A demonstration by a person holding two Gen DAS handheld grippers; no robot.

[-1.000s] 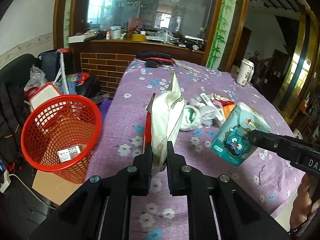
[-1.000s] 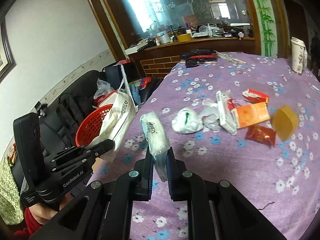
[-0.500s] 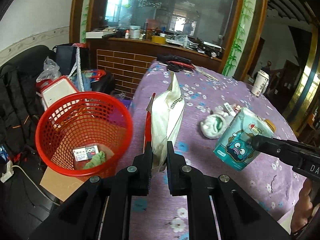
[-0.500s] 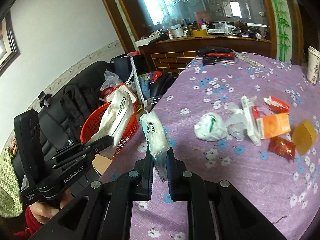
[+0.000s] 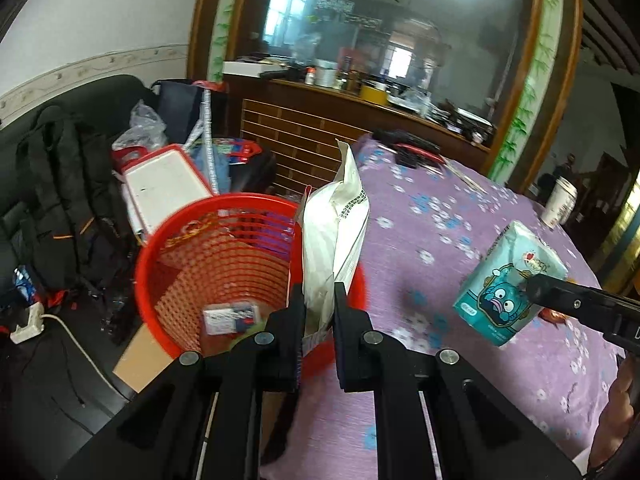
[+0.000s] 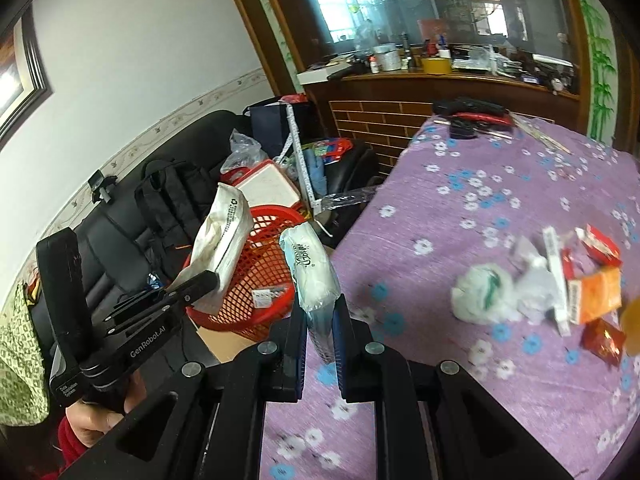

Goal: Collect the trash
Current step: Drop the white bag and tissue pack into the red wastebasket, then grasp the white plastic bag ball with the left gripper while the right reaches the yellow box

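Red plastic mesh basket (image 5: 224, 256), purple floral cloth table cover (image 5: 448, 240), glossy plastic tissue pack (image 5: 508, 280)

This is a lived-in home, a dining or sitting room. A table (image 6: 520, 208) wears a purple flowered cloth, a black sofa (image 6: 120, 232) piled with a backpack (image 5: 68, 200) and bags runs along the wall, and a brick-patterned wooden counter (image 5: 320, 128) crowded with jars and tins stands under a big glass panel (image 5: 400, 32) framed with painted bamboo. A framed picture (image 6: 20, 64) hangs on the white wall.
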